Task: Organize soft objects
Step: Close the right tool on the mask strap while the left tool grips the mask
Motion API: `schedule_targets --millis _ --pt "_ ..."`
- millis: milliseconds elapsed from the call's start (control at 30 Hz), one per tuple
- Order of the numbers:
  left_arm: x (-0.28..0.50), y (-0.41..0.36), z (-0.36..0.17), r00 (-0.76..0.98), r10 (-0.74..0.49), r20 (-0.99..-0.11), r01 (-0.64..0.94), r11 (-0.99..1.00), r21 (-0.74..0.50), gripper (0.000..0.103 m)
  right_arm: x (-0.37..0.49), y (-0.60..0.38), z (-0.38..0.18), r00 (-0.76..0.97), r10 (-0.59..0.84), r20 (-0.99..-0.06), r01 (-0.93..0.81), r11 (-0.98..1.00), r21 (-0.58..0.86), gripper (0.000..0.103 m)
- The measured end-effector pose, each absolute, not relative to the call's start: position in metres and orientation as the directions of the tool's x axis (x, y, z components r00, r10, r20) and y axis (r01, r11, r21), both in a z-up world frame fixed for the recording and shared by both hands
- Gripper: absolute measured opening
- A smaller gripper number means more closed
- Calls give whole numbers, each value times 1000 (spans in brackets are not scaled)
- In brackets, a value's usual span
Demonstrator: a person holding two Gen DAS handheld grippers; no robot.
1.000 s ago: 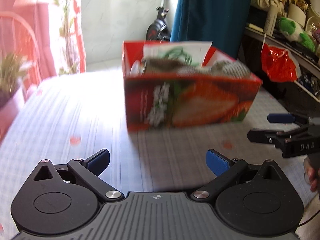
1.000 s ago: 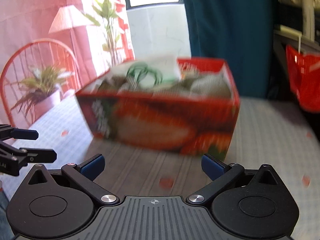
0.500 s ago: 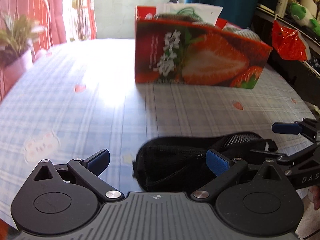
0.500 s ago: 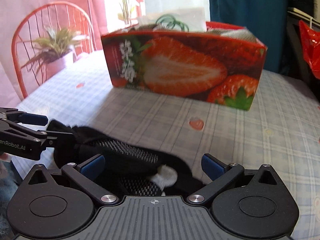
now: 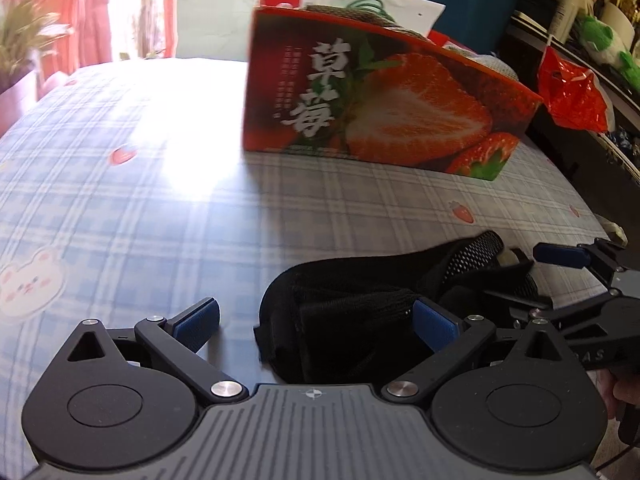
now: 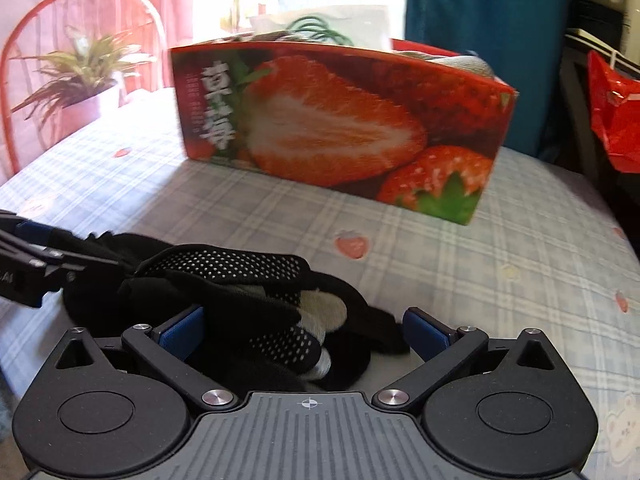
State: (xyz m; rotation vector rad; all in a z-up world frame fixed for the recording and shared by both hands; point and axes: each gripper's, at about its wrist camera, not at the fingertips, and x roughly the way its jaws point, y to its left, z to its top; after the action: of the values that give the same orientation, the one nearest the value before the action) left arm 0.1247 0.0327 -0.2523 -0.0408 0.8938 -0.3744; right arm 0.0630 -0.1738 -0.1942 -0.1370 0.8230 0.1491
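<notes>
A black glove with white grip dots (image 6: 240, 292) lies crumpled on the checked tablecloth near the front edge; it also shows in the left wrist view (image 5: 360, 300). My left gripper (image 5: 316, 320) is open, its jaws around the glove's cuff end. My right gripper (image 6: 304, 328) is open, its jaws around the glove's finger end. A red strawberry-printed box (image 5: 380, 108) stands behind, filled with soft items and a white bag; it also shows in the right wrist view (image 6: 340, 120).
A red plastic bag (image 5: 572, 92) hangs at the right by a dark shelf. A potted plant (image 6: 80, 80) and a red chair (image 6: 24, 60) stand at the table's left. The table edge runs just behind the grippers.
Both grippers have dropped from the box down to the table. The black glove has come into view and now lies between both pairs of open jaws.
</notes>
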Motion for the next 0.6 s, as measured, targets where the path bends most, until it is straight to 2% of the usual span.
schedule_targets --millis 200,333,500,600 --pt "151 13 -255 574 -327 -751 299 937 -180 103 78 -186 -194 689 37 -724 -128 989 -71 102" --pt "164 8 -254 582 -315 -750 282 943 -178 103 78 -179 -197 692 24 -722 -157 980 -118 102" --pt "169 4 -253 597 -306 -741 266 948 -176 103 78 -176 -196 714 52 -698 -194 973 -127 81" --pt "165 5 -255 616 -313 -723 279 945 -172 103 80 -183 -195 714 108 -692 -205 977 -59 61"
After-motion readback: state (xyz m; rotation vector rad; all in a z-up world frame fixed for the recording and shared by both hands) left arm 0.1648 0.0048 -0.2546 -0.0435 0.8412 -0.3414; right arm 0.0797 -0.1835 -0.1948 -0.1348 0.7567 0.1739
